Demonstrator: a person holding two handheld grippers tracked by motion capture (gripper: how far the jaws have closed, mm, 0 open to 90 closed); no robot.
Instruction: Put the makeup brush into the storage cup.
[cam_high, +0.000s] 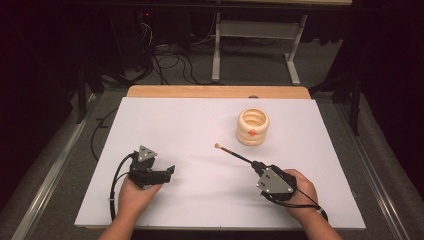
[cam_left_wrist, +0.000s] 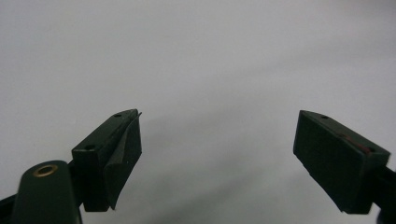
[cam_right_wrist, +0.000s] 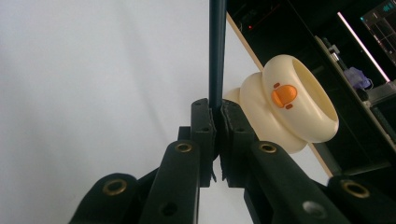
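Observation:
A thin brush with a dark handle and a pale tip points up and left over the white mat. My right gripper is shut on the handle's lower end; in the right gripper view the dark handle rises from between the closed jaws of that gripper. A cream ribbed holder with an orange mark stands behind the brush, and the same holder sits just right of the handle in the right gripper view. My left gripper rests at the mat's left, open, with nothing between its fingers.
The white mat covers a wooden table whose far edge shows behind it. Beyond the table lie floor cables and a white frame's legs. A metal rail runs along the left side.

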